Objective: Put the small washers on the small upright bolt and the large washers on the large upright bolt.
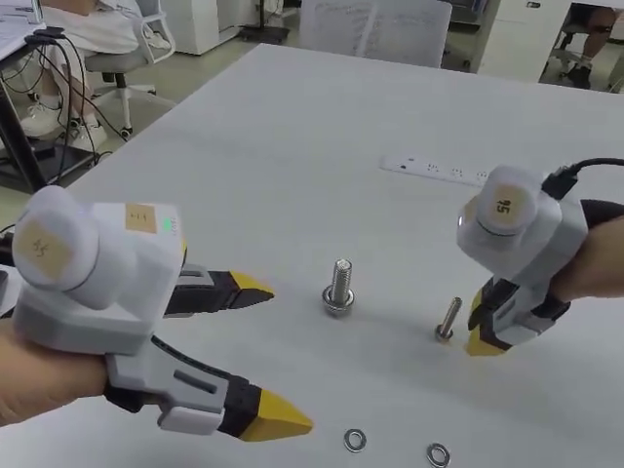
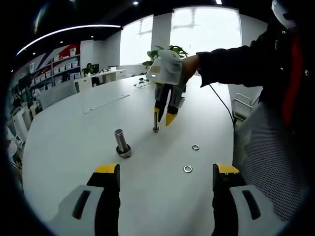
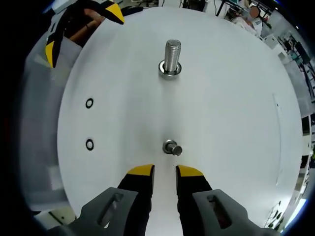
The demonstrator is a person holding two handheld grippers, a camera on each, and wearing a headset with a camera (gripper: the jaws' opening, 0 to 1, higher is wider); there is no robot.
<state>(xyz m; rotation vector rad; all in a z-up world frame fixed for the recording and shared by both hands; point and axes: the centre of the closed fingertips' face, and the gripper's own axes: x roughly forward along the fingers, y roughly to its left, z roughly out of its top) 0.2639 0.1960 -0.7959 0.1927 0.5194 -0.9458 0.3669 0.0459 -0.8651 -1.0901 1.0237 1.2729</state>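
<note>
Here, left gripper [image 1: 275,355] jaws wide apart — right gripper [image 1: 480,336] jaws only narrowly apart, just beside the small bolt [image 1: 448,319].

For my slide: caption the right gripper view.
Right gripper facing the small bolt, large bolt beyond, two loose washers.

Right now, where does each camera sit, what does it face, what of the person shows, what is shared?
Head view: on headset, down at table; left hand, right hand show.
Left gripper view: on left hand-held gripper, facing right hand-held gripper; sleeve shows.
Right gripper view: on right hand-held gripper, above small bolt.
All share large bolt.
</note>
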